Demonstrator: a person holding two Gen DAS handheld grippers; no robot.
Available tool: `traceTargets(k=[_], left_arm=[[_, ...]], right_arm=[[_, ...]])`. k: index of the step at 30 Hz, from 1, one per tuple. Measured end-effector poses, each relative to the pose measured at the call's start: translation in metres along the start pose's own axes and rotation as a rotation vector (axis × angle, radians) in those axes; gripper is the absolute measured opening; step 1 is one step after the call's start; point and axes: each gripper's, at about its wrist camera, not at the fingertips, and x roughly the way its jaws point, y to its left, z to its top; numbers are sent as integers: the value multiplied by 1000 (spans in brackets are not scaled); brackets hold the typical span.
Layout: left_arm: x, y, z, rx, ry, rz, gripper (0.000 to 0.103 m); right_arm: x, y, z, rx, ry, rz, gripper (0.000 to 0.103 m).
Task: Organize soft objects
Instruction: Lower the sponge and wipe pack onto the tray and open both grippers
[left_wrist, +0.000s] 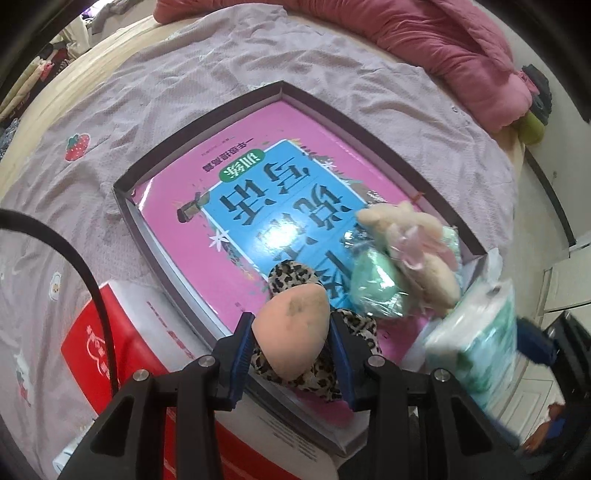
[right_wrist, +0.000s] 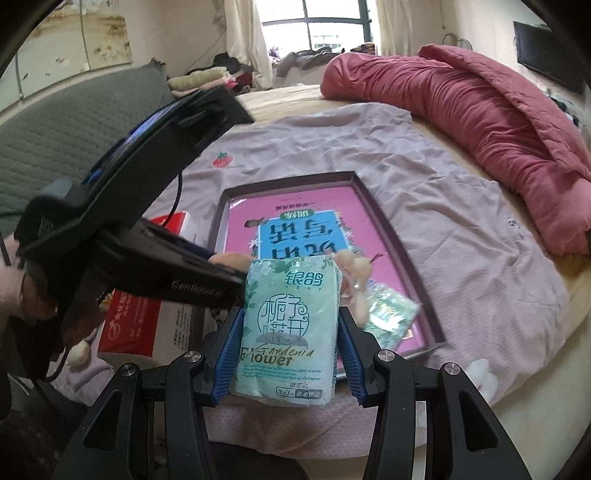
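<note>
**Left wrist view: both grippers loaded over the tray**

Left wrist view: left gripper (left_wrist: 291, 334) has its fingers closed on a peach sponge puff (left_wrist: 291, 332), held above the near end of the grey tray (left_wrist: 207, 122) on the bed (left_wrist: 184, 66). A leopard-print pouch (left_wrist: 317, 369), a green packet (left_wrist: 376, 291) and a cream plush toy (left_wrist: 413, 251) lie in the tray's near right corner.

Right wrist view: right gripper (right_wrist: 291, 334) fingers clamp a tissue pack (right_wrist: 288, 325) across its sides, just short of the tray's near edge.

Handling, judged: both items light and compressible. The pack's film looks slippery; mid-body grip suits it. The puff deforms easily, so a light squeeze across its widest part should do.
</note>
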Motion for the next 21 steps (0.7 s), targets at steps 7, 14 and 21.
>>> traceTargets(k=[7, 14, 21], left_arm=[[6, 12, 3, -12, 5, 4, 40], [6, 14, 5, 11, 1, 1, 40], [7, 13, 5, 15, -4, 7, 40]], right_arm=[[26, 7, 1, -4, 29, 8, 51], [50, 8, 2, -12, 46, 6, 51], [66, 6, -2, -14, 56, -18, 51]])
